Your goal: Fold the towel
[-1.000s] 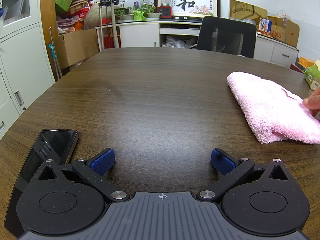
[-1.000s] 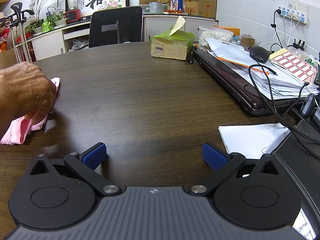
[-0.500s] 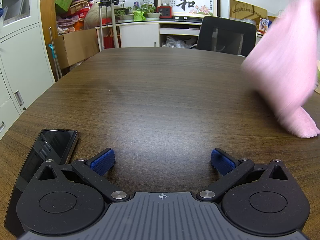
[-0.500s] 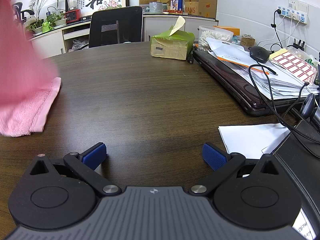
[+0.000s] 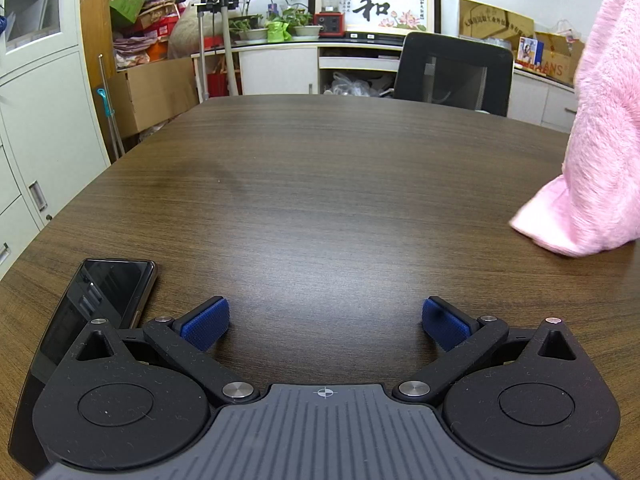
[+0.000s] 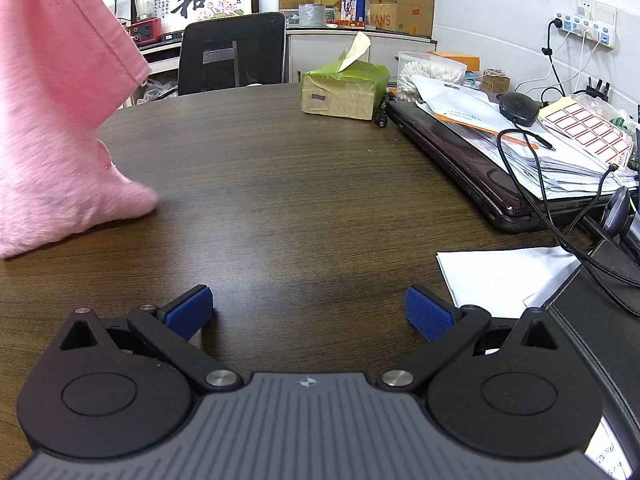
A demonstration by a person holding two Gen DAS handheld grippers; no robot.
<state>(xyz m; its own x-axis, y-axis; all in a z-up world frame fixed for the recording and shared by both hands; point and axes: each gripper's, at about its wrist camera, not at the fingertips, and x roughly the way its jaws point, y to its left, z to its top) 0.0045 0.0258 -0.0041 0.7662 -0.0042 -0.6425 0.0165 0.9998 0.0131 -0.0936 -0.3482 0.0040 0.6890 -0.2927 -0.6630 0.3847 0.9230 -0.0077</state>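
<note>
Your left gripper (image 5: 325, 322) sits low over the dark wooden tabletop (image 5: 320, 184), and its two blue pads (image 5: 205, 323) are spread wide apart with nothing between them. A black phone (image 5: 96, 300) lies flat on the tabletop just beside that gripper, on its left. Your right gripper (image 6: 308, 312) is spread wide too, and it holds nothing. The pink towel (image 6: 52, 120) is between your two grippers, but neither one touches it. Most of it hangs up in the air, and only its bottom end rests on the tabletop. In the left view the towel (image 5: 600, 140) shows at the far right edge, and in the right view it fills the far left side. You cannot see what holds the towel up, since its top runs out of both views. A sheet of white paper (image 6: 500, 276) lies near your right gripper, on its right. Farther back on that side there is a dark laptop (image 6: 460, 152) with papers, a pen and a black mouse (image 6: 519, 109) piled on it. A green tissue box (image 6: 344, 94) stands on the tabletop behind that. A black office chair (image 5: 454, 72) waits at the far side of the tabletop.
</note>
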